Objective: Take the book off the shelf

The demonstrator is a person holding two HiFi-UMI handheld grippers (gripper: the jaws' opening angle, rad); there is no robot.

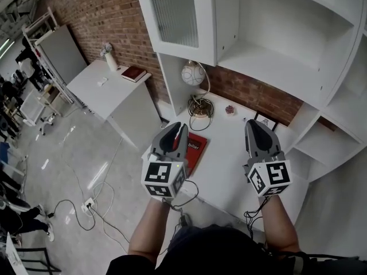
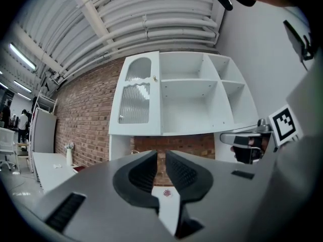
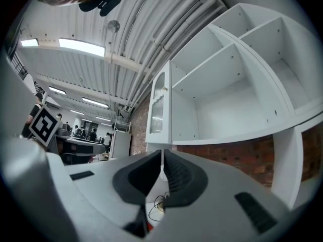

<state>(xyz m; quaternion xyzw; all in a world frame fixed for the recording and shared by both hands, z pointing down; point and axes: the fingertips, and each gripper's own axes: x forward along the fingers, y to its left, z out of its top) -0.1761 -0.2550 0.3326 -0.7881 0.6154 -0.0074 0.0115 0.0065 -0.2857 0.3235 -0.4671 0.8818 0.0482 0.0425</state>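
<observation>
Red book (image 1: 196,149) with white cover lettering, closed, lying flat on the white tabletop (image 1: 229,168), in front of the white shelf (image 1: 269,59) with open compartments

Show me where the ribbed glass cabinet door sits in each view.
Head view: ribbed glass door, top centre.
Left gripper view: door left of centre, seen face-on.
Right gripper view: door at centre, a narrow foreshortened strip.
Shared landmark: the brick wall beneath it.

Left gripper (image 2: 161,156), jaws nearly together (nothing between them), white shelf unit (image 2: 187,92) ahead, brick wall (image 2: 86,131) behind
</observation>
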